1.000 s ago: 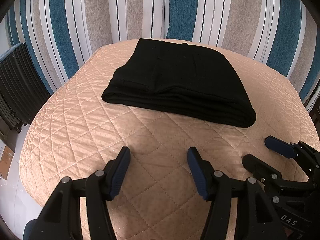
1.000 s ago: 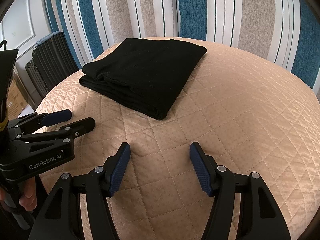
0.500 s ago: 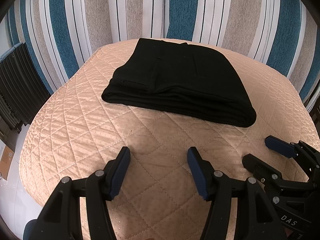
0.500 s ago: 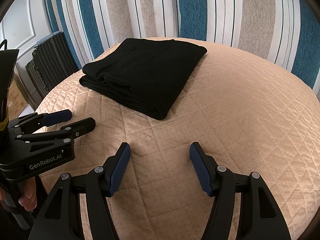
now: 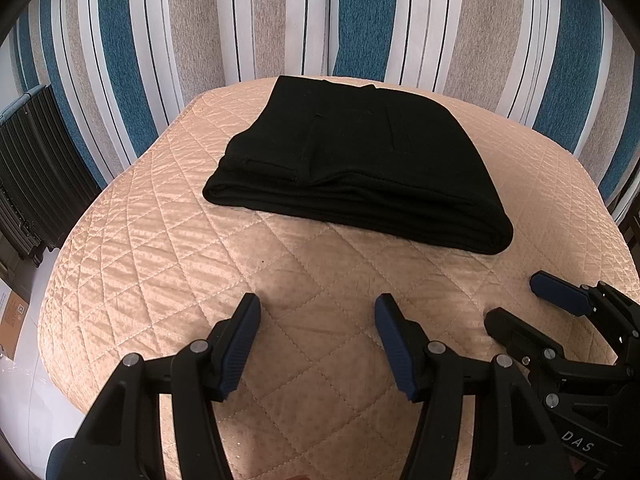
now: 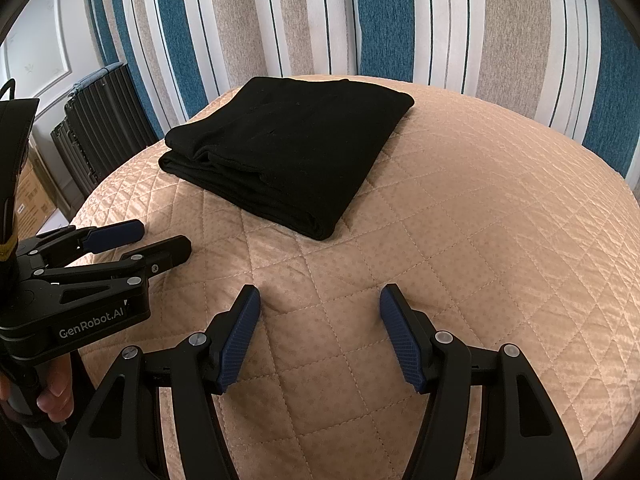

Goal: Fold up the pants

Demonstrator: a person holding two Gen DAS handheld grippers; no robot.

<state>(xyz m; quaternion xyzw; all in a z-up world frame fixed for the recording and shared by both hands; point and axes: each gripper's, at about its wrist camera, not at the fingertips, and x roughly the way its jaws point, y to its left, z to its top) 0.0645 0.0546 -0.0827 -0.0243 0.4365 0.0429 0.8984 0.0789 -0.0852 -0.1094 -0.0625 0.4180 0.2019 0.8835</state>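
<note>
Black pants (image 5: 356, 160) (image 6: 288, 152) lie folded into a thick rectangle on the far part of a peach quilted bed cover (image 5: 160, 264) (image 6: 500, 220). My left gripper (image 5: 318, 308) is open over bare quilt, well short of the pants, with nothing between its blue pads. My right gripper (image 6: 320, 300) is open too, over bare quilt near the front. In the left wrist view the right gripper (image 5: 516, 300) shows at the lower right. In the right wrist view the left gripper (image 6: 160, 240) appears at the left, held by a hand (image 6: 52, 392).
A striped blue, grey and white headboard (image 5: 320, 20) (image 6: 400, 20) rises behind the bed. A dark ribbed suitcase (image 5: 28, 168) (image 6: 104, 124) stands at the bed's left side, with cardboard boxes (image 6: 32, 196) near it on the floor.
</note>
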